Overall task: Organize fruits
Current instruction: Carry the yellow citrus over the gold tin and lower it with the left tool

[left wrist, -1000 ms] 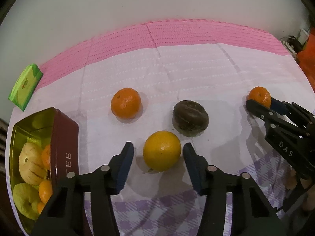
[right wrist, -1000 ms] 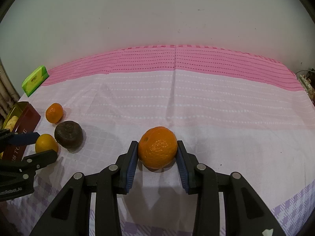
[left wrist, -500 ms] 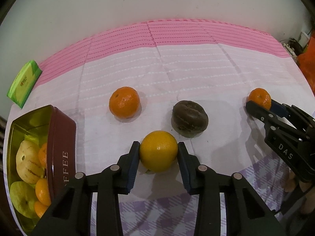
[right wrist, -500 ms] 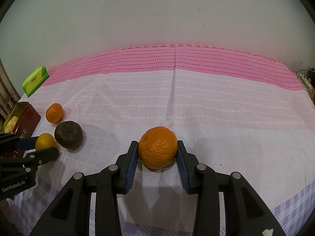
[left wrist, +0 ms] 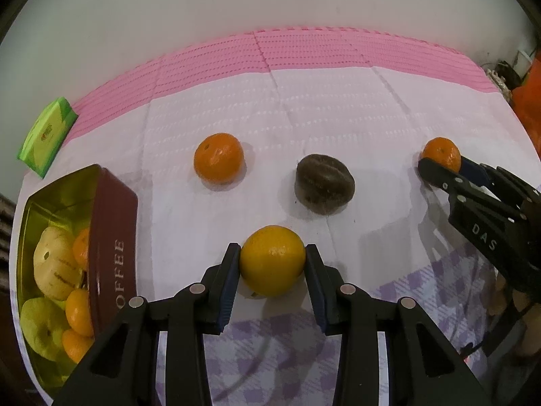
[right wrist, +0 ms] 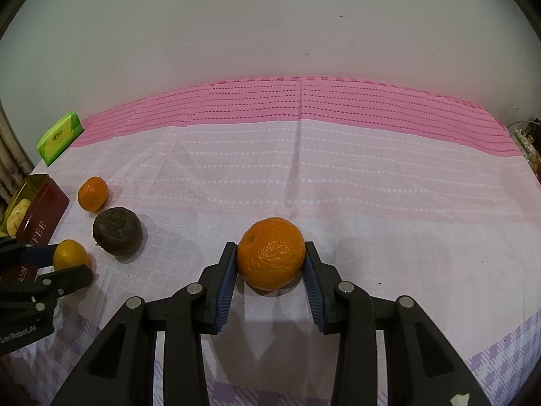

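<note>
Nearest the front edge of the table, the left gripper (left wrist: 272,261) has both blue pads pressed against the sides of a yellow-orange fruit (left wrist: 272,260) that sits on the cloth. A second ago those pads stood clear on either side of it; half a second ago they had come in against it, and there they stand now. Judgement: the grasp is made, the lift is not yet begun, since the fruit shows no gap beneath it.

The right gripper (right wrist: 270,261) is likewise pinched on a larger orange (right wrist: 270,253), also resting on the cloth, further toward the right side of the table. That grip looks the same in all three pictures of this view.

At the left edge stands the open coffee tin (left wrist: 111,233), already holding several pale apples and small oranges. This is judged to be the destination for both held fruits.

Beyond the left gripper, toward the middle of the table, lie a dark brown fruit (left wrist: 324,187) and, left of it, a loose mandarin (left wrist: 218,162), well apart from each other and untouched. At the far left corner lies a green packet (left wrist: 47,137), apparently no part of the sorting.

Assessment: two fruits secured, two outstanding. The tin is fairly full at its near end; placement may need care against rolling.
</note>
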`<action>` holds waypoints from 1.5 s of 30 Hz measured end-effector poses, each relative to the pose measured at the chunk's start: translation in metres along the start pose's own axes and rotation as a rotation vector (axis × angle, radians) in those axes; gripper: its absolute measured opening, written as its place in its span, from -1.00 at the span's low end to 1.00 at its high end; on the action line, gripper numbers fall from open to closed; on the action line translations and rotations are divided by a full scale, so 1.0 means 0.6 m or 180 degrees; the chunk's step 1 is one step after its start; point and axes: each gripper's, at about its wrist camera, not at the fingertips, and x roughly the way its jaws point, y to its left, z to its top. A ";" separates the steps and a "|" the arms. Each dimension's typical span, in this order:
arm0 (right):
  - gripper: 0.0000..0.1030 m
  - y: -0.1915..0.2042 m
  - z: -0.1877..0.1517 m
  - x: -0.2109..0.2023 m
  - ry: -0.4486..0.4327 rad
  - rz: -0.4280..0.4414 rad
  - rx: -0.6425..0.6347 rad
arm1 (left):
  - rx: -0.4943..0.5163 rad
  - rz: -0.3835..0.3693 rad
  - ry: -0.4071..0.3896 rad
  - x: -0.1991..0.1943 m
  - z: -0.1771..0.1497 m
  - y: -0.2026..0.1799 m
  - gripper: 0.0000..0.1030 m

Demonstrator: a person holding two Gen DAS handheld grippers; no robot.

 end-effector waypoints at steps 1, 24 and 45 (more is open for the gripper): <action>-0.31 0.000 0.000 0.000 0.0000 -0.0002 -0.0001 | -0.0005 -0.0003 0.0004 -0.003 -0.003 0.001 -0.25; -0.31 0.004 0.001 0.002 -0.0004 -0.0059 -0.0063 | -0.0447 0.0208 -0.0212 -0.141 -0.085 0.138 -0.25; -0.32 0.012 -0.001 0.001 -0.0015 -0.0145 -0.0121 | -0.0806 0.0366 0.0202 -0.097 -0.185 0.248 -0.25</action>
